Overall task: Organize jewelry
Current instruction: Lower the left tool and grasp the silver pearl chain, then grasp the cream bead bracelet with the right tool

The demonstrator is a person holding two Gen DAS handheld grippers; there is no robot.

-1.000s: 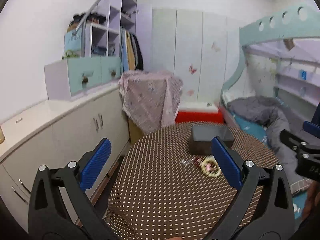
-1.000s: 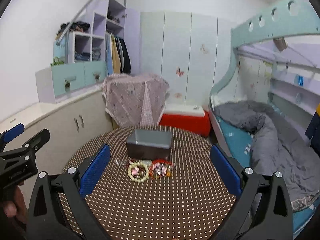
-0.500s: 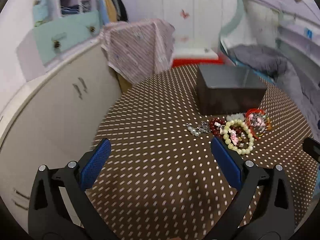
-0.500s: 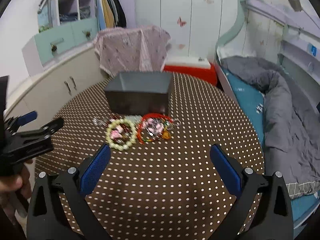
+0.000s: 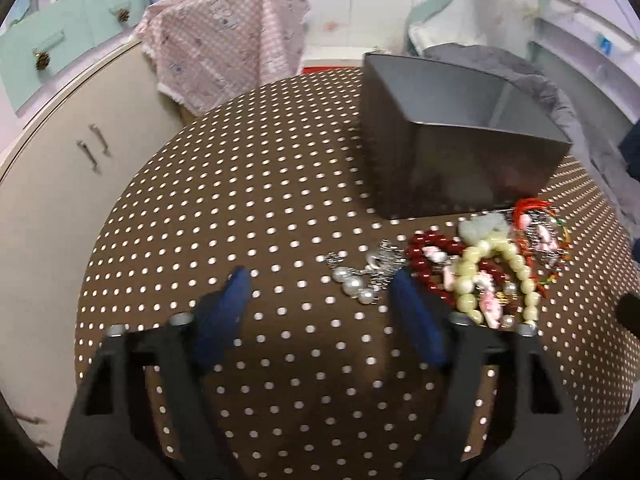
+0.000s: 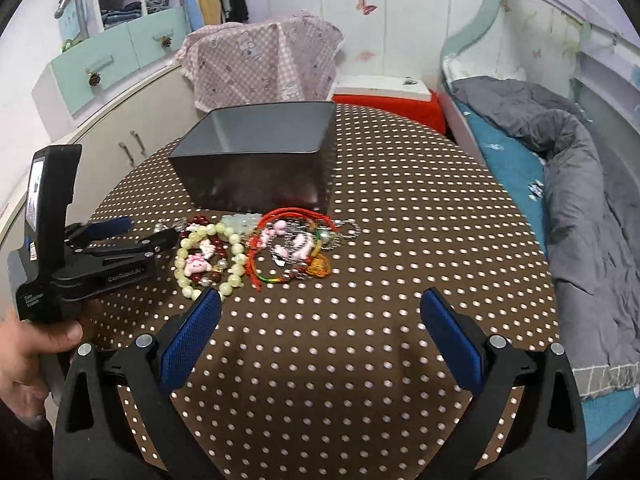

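Left gripper (image 5: 320,292) spread, low beside the pearl-and-silver piece (image 5: 360,276), lined up to pinch. Right gripper (image 6: 320,320) wide, empty. Bead bracelets (image 6: 210,256) heaped before the open dark-grey box (image 6: 256,160), likely their destination.

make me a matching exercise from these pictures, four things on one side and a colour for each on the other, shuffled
Things:
1. box
2. large-bead bracelet
3. cord bracelet
4. left gripper pads

Colours:
A. red
B. blue
C. dark grey
D. pale cream-green

Pairs: 1-C, 2-D, 3-A, 4-B
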